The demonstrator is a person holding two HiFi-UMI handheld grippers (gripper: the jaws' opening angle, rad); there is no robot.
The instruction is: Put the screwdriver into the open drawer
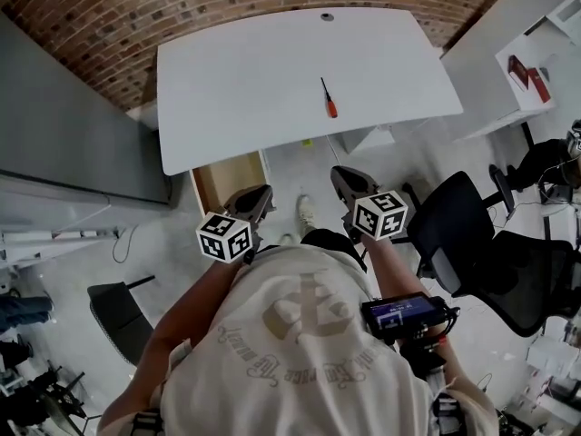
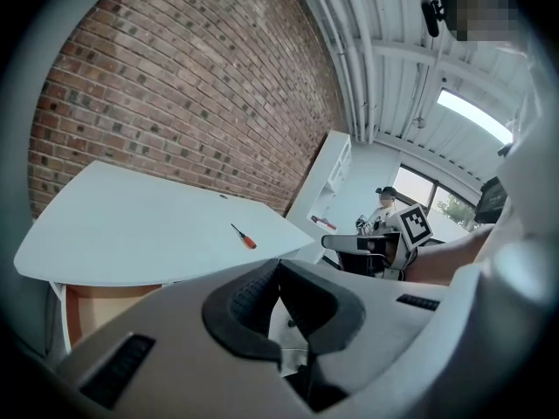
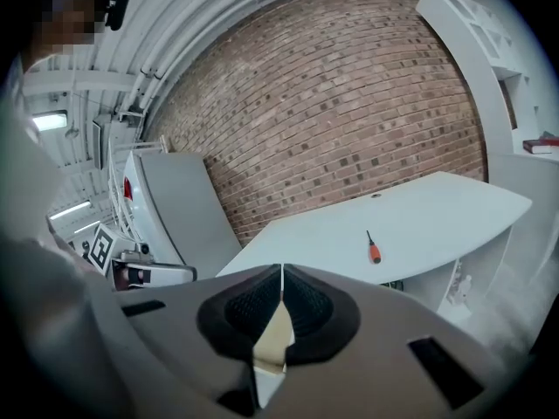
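Head view: screwdriver point(image 1: 328, 98) lies on the table point(image 1: 236, 80) straight ahead of the right gripper point(image 1: 343, 175) (nearer than the left gripper point(image 1: 261, 196)), handle toward it; both grippers closed, empty.

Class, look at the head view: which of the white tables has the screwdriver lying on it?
The wide table ahead, by the brick wall: the orange-handled screwdriver lies on its right half. The far-right table carries red items instead.
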